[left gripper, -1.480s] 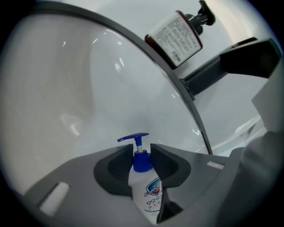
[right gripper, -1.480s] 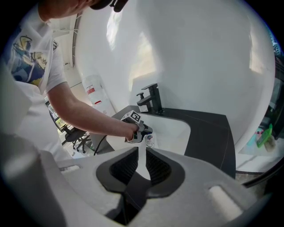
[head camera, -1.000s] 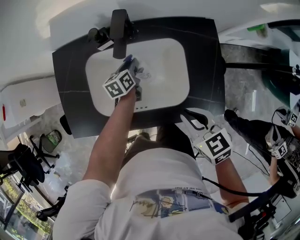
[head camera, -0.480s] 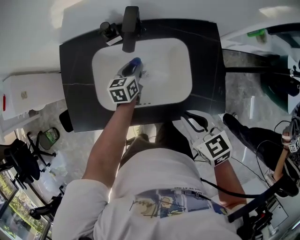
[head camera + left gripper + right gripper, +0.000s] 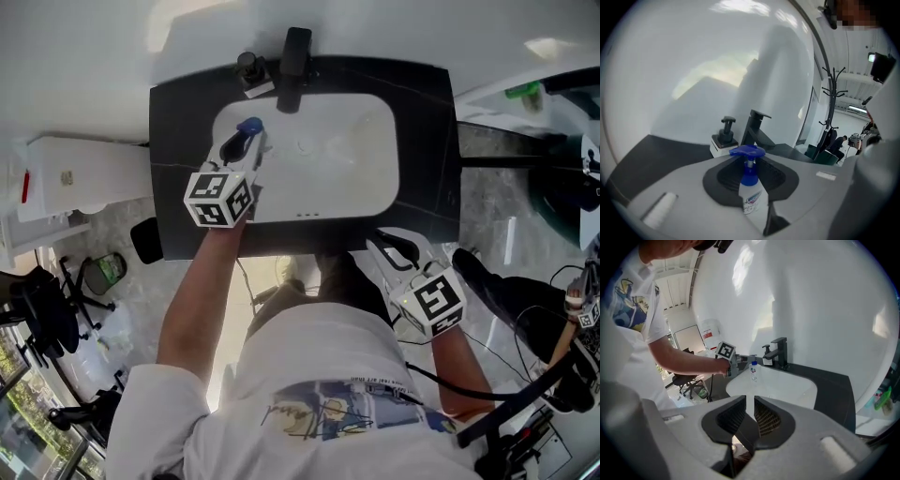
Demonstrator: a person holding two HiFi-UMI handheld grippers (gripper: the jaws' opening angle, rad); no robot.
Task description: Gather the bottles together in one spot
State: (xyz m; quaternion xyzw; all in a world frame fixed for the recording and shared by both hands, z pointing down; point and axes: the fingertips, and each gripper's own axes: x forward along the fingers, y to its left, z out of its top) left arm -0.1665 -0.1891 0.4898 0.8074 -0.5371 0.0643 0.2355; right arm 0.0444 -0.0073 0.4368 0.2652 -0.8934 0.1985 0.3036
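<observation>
A small white bottle with a blue pump top (image 5: 752,190) stands upright between the jaws of my left gripper (image 5: 751,165). The jaws have just been closing and now press on its sides. In the head view this gripper (image 5: 242,146) holds the bottle (image 5: 248,125) over the left rim of the white basin (image 5: 356,178). The right gripper view shows the bottle (image 5: 753,371) lifted above the basin. My right gripper (image 5: 750,401) hangs in front of the counter's near edge. Its jaws stand a narrow slit apart with nothing between them.
A black faucet (image 5: 296,56) and a black soap dispenser on a white block (image 5: 249,67) stand at the back of the black counter (image 5: 427,141). A green bottle (image 5: 520,91) lies on a ledge to the far right. Office chairs stand on the floor at the left.
My left gripper has risen out of the basin and swung left with the blue-topped bottle in it. The right gripper has hardly shifted.
</observation>
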